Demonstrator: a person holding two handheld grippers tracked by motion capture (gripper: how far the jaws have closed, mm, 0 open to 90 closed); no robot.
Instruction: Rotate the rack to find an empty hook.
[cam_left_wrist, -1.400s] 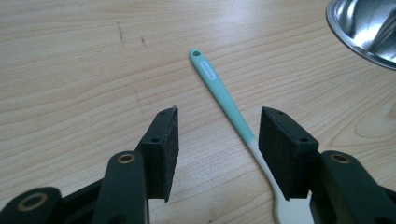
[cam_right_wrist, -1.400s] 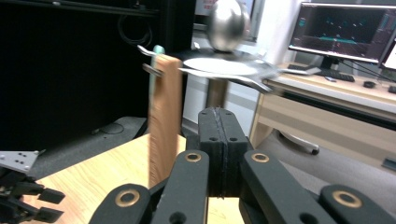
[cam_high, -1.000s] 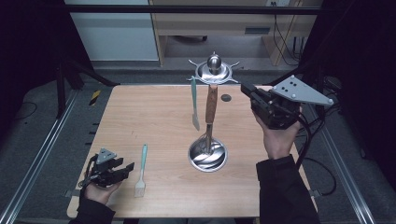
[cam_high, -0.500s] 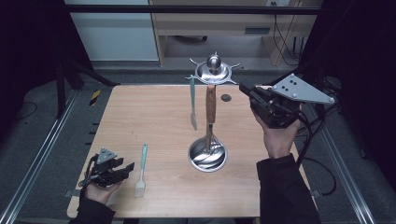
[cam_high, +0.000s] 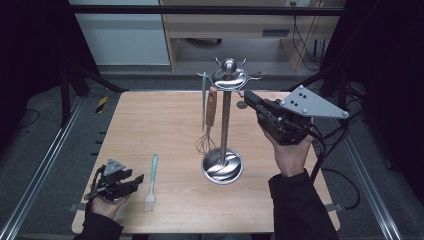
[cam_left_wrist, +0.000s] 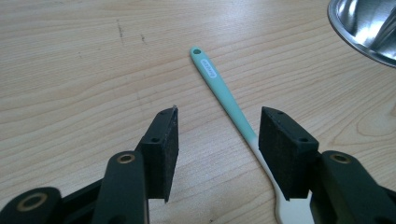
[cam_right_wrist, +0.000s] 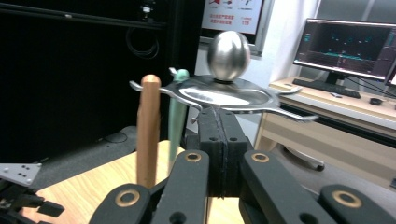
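A steel utensil stand (cam_high: 223, 168) rises mid-table, and its hook disc (cam_right_wrist: 224, 95) carries a wooden-handled whisk (cam_high: 211, 107) and a teal utensil (cam_high: 203, 100). My right gripper (cam_high: 248, 97) is shut with nothing in it, held level just right of the disc; seen from the right gripper view, my right gripper (cam_right_wrist: 219, 122) has its tips just under the disc's rim. A teal-handled brush (cam_high: 151, 180) lies flat at the front left. My left gripper (cam_high: 136, 181) is open beside it. In the left gripper view the brush (cam_left_wrist: 219, 84) runs between the pads of my left gripper (cam_left_wrist: 217, 140), close to the right pad.
The stand's round steel base (cam_left_wrist: 369, 23) sits just right of the brush. A small dark disc (cam_high: 242, 105) lies on the table behind the right gripper. Metal rails run along both table sides, and a desk with monitors (cam_right_wrist: 345, 44) stands beyond.
My right gripper has edged left toward the stand's top. The hanging whisk has swung from in front of the pole to its left. The left gripper has kept still.
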